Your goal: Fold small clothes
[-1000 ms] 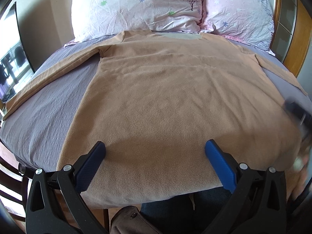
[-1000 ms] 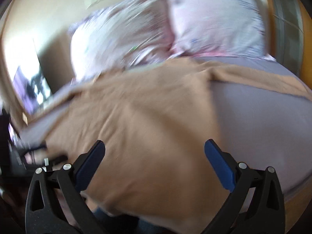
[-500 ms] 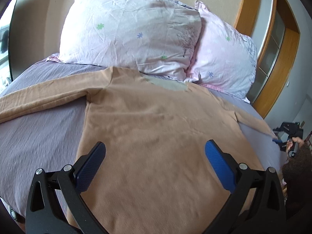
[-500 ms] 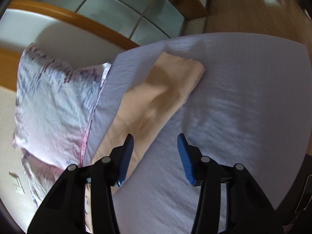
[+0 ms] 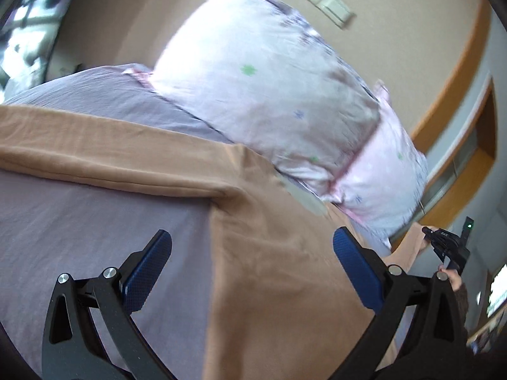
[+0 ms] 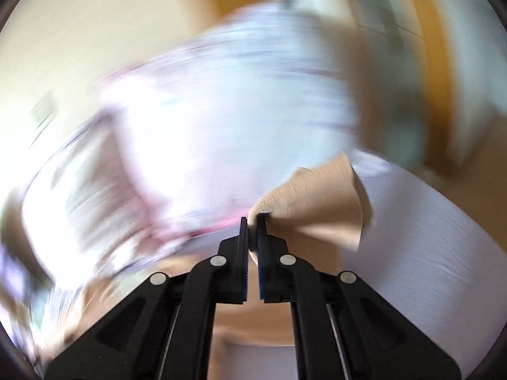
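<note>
No text, label, brand or number can be read in either view — the wall plate [image 5: 328, 2] above the pillow [image 5: 269, 95] is blurred and shows no legible marking, and the right wrist view is smeared by motion throughout.

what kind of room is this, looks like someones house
Most likely a home bedroom. A bed with a lilac sheet has two floral pillows propped at its head, a tan long-sleeved top spread on it for folding, and a wall switch plate above.
</note>
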### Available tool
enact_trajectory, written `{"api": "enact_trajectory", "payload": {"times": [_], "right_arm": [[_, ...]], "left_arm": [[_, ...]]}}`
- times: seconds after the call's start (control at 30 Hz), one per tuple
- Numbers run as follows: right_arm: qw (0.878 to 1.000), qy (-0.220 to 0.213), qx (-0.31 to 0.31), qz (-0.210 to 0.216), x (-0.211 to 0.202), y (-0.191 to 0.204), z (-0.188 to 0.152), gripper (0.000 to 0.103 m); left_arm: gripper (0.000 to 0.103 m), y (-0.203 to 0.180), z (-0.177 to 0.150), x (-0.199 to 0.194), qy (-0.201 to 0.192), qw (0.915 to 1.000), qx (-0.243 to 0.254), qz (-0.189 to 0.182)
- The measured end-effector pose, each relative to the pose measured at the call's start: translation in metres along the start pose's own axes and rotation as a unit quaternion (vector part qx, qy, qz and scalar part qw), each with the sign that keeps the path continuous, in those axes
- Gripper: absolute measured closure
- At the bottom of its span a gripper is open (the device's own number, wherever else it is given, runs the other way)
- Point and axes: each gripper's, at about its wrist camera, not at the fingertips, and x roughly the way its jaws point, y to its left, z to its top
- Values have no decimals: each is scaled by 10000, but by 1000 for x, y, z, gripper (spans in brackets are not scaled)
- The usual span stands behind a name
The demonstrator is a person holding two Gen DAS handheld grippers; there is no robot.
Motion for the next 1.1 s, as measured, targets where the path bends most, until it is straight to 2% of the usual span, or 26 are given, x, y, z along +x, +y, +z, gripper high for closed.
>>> {"api": "enact_trajectory", "payload": {"times": [0.1, 0.17, 0.2, 0.23, 0.3, 0.33, 0.37, 0.43, 0.47, 0.53, 0.63, 0.8, 0.87, 0.97, 1.03, 1.1], "right_arm": [[9898, 377, -987, 957, 33, 111, -22, 99], [9713, 862, -1569, 1567, 60, 181, -55, 98], [9590, 1141, -1878, 1789, 74, 210, -74, 96], [9385, 1609, -2257, 2059, 90, 242, -100, 93], [9044, 2351, -2678, 2346, 108, 279, -143, 77], [8952, 2494, -2814, 2390, 112, 289, -158, 66], [8949, 2442, -2850, 2413, 111, 291, -162, 53], [9051, 2191, -2719, 2428, 107, 282, -154, 40], [9114, 2112, -2561, 2430, 104, 274, -146, 37], [9214, 2032, -2251, 2430, 89, 253, -133, 34], [9314, 1970, -2001, 2318, 74, 223, -122, 31], [9371, 1982, -1711, 2310, 60, 197, -124, 29], [9366, 1982, -1618, 2395, 57, 191, -124, 28], [9342, 1965, -1568, 2530, 52, 186, -125, 26], [9325, 1924, -1582, 2615, 44, 182, -126, 25], [9318, 1841, -1588, 2696, 38, 176, -124, 23]], "left_arm": [[1, 28, 12, -11, -124, 9980, -564, 251], [1, 44, 17, -21, -212, 9955, -810, 437], [1, 55, 20, -28, -291, 9931, -965, 596], [1, 63, 22, -32, -345, 9916, -1035, 696], [4, 79, 26, -43, -460, 9873, -1205, 926], [5, 90, 29, -50, -522, 9840, -1330, 1064], [6, 97, 32, -54, -559, 9816, -1414, 1152], [11, 115, 39, -61, -611, 9761, -1595, 1346], [13, 123, 42, -62, -602, 9734, -1697, 1419], [22, 141, 49, -60, -535, 9662, -1996, 1542], [26, 159, 52, -59, -468, 9573, -2346, 1623], [34, 173, 55, -62, -599, 9430, -2833, 1643], [43, 182, 58, -65, -671, 9352, -3052, 1668], [62, 198, 60, -70, -730, 9223, -3404, 1678], [85, 206, 57, -72, -685, 9155, -3548, 1767], [96, 208, 58, -71, -642, 9191, -3416, 1858]]}}
